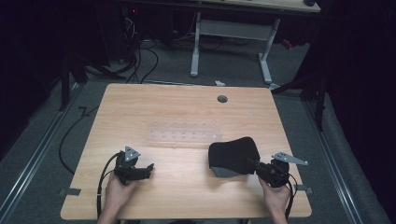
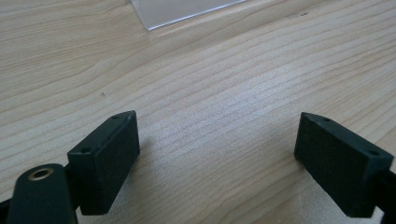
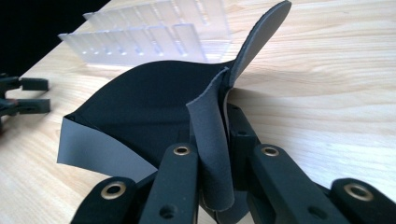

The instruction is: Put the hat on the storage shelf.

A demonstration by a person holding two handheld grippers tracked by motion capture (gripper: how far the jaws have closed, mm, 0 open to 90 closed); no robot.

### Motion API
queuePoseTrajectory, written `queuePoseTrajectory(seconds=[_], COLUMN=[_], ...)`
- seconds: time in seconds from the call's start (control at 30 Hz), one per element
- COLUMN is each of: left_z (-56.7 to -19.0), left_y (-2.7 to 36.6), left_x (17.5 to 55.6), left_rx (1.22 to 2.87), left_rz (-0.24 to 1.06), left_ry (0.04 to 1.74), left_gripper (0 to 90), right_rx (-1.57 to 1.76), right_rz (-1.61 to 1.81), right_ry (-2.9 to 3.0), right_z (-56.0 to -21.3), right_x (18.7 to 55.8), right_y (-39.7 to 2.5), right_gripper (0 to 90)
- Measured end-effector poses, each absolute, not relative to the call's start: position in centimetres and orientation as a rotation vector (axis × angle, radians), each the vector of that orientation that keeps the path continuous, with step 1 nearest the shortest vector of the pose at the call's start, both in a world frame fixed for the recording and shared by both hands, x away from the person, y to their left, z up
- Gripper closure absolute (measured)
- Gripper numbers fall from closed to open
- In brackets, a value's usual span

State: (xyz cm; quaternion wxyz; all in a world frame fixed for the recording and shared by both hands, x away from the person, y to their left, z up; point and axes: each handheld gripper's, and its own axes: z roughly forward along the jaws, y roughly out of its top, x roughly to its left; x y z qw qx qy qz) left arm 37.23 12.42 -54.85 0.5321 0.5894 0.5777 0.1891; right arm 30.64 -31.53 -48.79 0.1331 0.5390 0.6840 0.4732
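Note:
A black flexible mat with a grey underside (image 1: pixel 232 156) lies partly folded on the wooden table (image 1: pixel 187 116), right of centre. My right gripper (image 1: pixel 258 166) is shut on the mat's near edge, which is bunched up between the jaws (image 3: pixel 212 140). The mat (image 3: pixel 144 100) curls upward with one corner raised. My left gripper (image 1: pixel 148 169) rests low over the table at the front left, open, with bare wood between its black pads (image 2: pixel 109 158). That left gripper also appears far off at the edge of the right gripper view (image 3: pixel 28 95).
A clear plastic rack with slots (image 1: pixel 184 134) lies across the middle of the table, just behind the mat (image 3: pixel 154 35); its corner shows in the left gripper view (image 2: pixel 182 11). A round grommet hole (image 1: pixel 222 99) sits near the far edge. Cables and a desk frame stand beyond.

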Motion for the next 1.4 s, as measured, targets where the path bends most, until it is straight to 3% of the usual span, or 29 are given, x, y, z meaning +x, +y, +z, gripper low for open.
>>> queuePoseTrajectory(seconds=[0.57, 0.87, 1.4], left_z=[-54.6, -53.3, -50.8], left_y=[11.8, 9.0, 6.8], left_x=[36.4, 33.8, 30.9], left_rx=[1.437, 1.473, 1.474], left_rz=[0.428, 0.415, 0.277], left_ry=[1.329, 1.164, 0.977], left_gripper=[13.9, 14.5, 14.9], right_rx=[1.496, 1.467, 1.456], right_rz=[1.458, 1.473, 1.523], right_ry=[2.092, 2.114, 2.169], right_z=[-48.4, -48.3, -48.0], right_x=[30.7, 30.8, 31.1], right_y=[-27.9, -27.0, -25.5], right_gripper=[84.2, 84.1, 84.1])
